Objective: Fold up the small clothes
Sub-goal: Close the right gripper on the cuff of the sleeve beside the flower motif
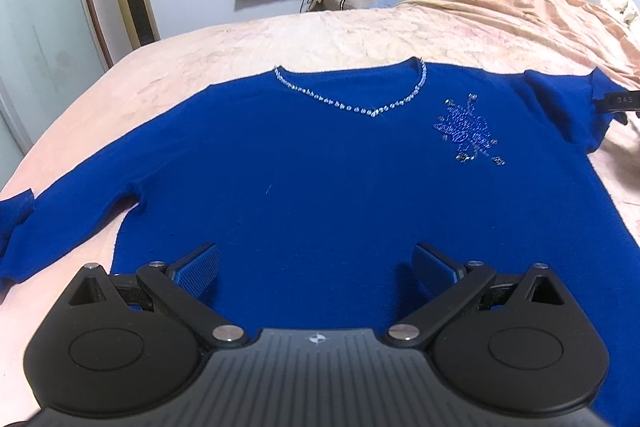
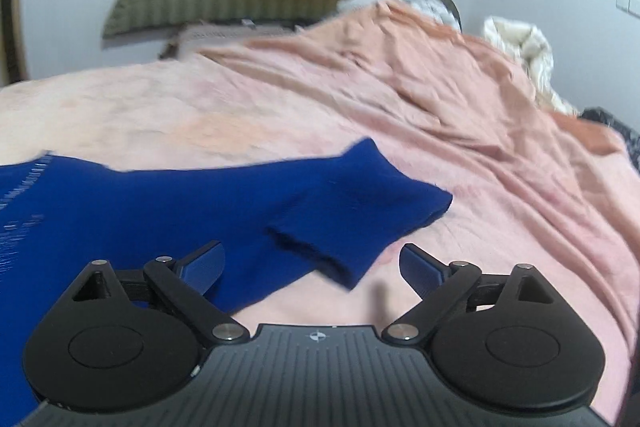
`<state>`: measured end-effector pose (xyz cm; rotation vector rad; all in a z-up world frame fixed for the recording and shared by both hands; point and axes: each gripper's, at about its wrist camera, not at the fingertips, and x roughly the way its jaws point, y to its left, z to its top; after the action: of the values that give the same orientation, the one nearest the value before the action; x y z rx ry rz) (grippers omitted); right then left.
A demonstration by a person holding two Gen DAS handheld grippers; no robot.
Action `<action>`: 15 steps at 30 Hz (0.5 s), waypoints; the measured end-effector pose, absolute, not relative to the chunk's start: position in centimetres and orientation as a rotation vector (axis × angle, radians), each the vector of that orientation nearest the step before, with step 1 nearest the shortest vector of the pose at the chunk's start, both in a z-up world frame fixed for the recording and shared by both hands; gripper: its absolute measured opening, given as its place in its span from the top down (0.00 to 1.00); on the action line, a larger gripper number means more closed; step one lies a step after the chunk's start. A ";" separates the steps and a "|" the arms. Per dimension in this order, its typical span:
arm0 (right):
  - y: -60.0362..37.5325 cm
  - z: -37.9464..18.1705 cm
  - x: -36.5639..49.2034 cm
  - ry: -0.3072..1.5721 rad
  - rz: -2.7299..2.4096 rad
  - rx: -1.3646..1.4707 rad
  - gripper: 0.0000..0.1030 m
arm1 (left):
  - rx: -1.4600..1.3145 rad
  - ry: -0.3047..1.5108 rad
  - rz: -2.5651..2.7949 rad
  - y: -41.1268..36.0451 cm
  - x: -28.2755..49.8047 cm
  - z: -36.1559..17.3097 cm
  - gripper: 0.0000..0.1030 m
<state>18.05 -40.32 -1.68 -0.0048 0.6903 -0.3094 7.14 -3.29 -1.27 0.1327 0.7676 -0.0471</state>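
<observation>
A blue sweater (image 1: 320,187) is lying flat on the pink bedspread (image 1: 340,39); the left gripper (image 1: 316,267) is hovering wide open over its hem; the right gripper (image 2: 312,267) — also gaping, gripping nothing — is hanging by the sleeve (image 2: 340,219).

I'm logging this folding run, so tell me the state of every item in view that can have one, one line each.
Blue knit sweater with rhinestone neckline: spread flat, front up, unfolded.
Sweater's right-side sleeve: end folded back on itself, cuff lying on the sheet.
Pink bed sheet: smooth under the sweater, rumpled further off.
Left gripper: open, over the sweater's lower body, holding nothing.
Right gripper: open, sleeve cuff between the fingers, not gripped.
</observation>
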 end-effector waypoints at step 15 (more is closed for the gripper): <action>-47.2 0.3 19.1 0.580 -0.385 0.205 0.94 | 0.111 0.818 -0.032 -2.6 8.7 -2.3 0.00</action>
<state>19.11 -47.23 0.34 0.2046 0.5803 -0.3854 8.65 -2.57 -2.34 0.1111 0.8183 -0.0325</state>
